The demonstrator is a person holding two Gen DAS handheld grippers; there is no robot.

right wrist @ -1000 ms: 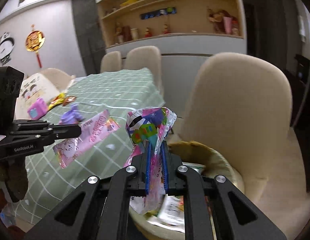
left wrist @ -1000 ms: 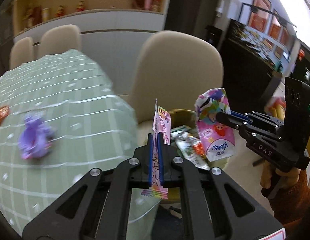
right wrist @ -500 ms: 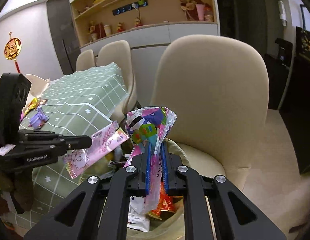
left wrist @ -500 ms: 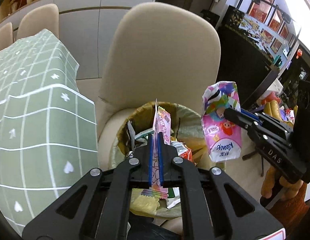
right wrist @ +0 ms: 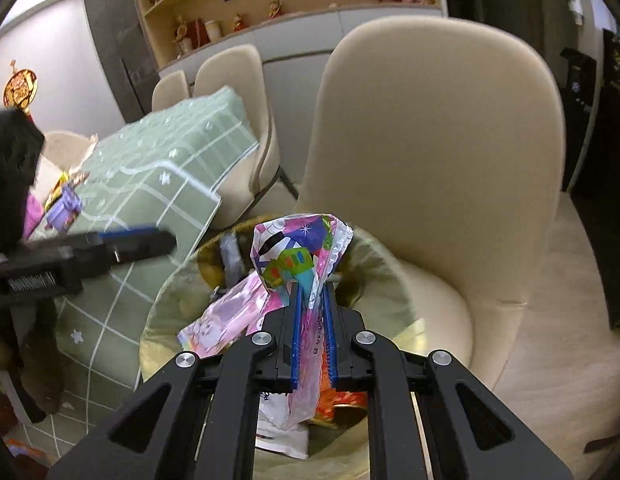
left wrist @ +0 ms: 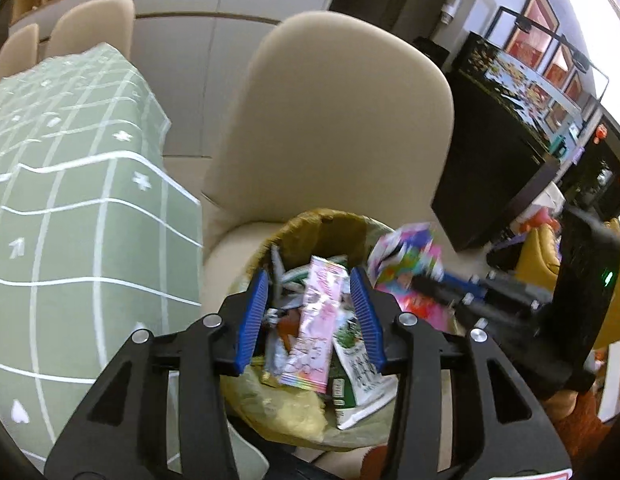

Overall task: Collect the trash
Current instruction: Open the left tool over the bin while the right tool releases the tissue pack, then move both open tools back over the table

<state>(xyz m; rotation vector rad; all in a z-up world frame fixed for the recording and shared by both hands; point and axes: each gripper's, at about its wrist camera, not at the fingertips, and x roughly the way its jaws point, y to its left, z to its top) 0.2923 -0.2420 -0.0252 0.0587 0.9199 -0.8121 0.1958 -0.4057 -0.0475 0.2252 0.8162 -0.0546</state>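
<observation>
My left fingers (left wrist: 266, 316) are spreading apart, and the long pink wrapper (left wrist: 317, 320) sits loose in the gap between them, touching neither pad as far as I can tell. Its long axis runs roughly along my pointing line, top end away from me, lower end tipped down onto the heap in the trash bin (left wrist: 329, 224). The bin stands on the seat of the cream chair (left wrist: 333, 120), straight below and ahead of these fingers, so I judge this piece is already on its way in.

My right fingers (right wrist: 296, 320) are clamped on the colourful snack bag (right wrist: 298, 252), which stands up out of them, crumpled top pointing away from me and its tail hanging below the pads. From here the bin's opening lies directly under and just beyond the bag, with the lined rim (right wrist: 389, 280) curving round to the right. My right hand is the one with work left: the bag is over the mouth, so letting go should drop it in.

The green-checked bench (right wrist: 170, 176) lies to my left, beside the bin.
</observation>
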